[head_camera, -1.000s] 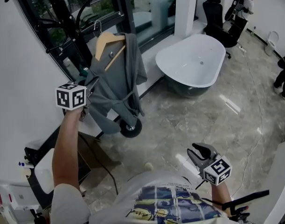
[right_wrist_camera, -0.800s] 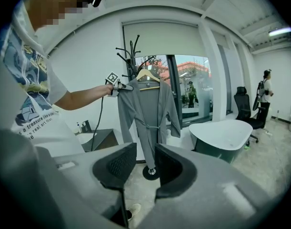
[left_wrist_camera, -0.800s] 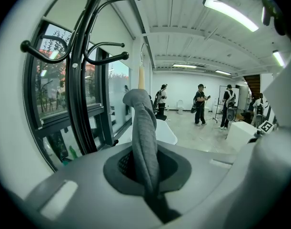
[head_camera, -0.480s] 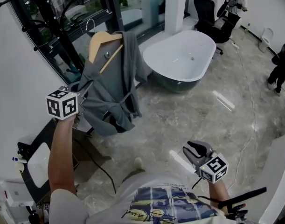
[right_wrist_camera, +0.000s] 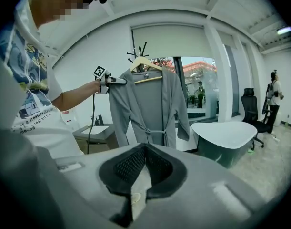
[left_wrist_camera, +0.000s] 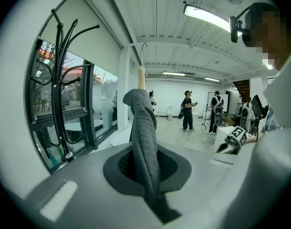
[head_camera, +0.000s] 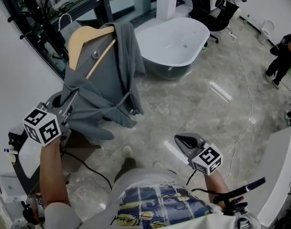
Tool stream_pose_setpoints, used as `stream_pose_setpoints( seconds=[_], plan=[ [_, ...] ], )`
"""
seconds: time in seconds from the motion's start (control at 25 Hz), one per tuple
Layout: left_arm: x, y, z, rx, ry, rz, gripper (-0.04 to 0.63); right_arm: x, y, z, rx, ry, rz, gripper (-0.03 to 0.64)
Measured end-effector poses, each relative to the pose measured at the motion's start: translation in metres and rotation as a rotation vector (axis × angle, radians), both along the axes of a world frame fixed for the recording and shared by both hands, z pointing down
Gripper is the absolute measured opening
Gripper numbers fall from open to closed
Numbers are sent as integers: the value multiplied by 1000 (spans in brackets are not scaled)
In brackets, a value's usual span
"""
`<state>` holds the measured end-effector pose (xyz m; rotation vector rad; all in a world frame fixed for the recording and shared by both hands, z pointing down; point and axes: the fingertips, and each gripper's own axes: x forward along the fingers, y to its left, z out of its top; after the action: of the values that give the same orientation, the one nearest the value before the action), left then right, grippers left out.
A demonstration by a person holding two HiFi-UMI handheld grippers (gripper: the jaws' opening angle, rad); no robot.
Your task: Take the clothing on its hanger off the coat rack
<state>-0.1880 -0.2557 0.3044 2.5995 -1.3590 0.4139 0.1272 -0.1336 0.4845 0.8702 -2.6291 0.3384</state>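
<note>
In the head view, the left gripper (head_camera: 64, 109) pinched the grey robe (head_camera: 105, 75) at one shoulder. The robe hung on its wooden hanger (head_camera: 83, 35), off the rack (head_camera: 28, 8) and near the tub (head_camera: 176, 37). The right gripper (head_camera: 183, 140) hung low, well apart from it.

In the left gripper view, the jaws pressed on a fold of robe. The hanger's hook was free in the air, and the rack stood to the left by the window.

In the right gripper view, the jaws had just been closing and met with nothing between them. The robe hung ahead.
</note>
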Motion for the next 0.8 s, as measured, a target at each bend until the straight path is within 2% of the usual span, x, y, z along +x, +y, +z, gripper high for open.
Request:
stream_pose_setpoints(
  seconds=[0.24,0.48,0.8],
  plan=[
    [41,65,-16,-15,13,21,5,5,19,-5,-2,-4,-77,3],
    [72,128,-12,-7,9,49,5,8,38,6,18,-9,-119,3],
    [97,181,-11,1,4,89,6,10,48,12,22,-34,-156,2]
  ],
)
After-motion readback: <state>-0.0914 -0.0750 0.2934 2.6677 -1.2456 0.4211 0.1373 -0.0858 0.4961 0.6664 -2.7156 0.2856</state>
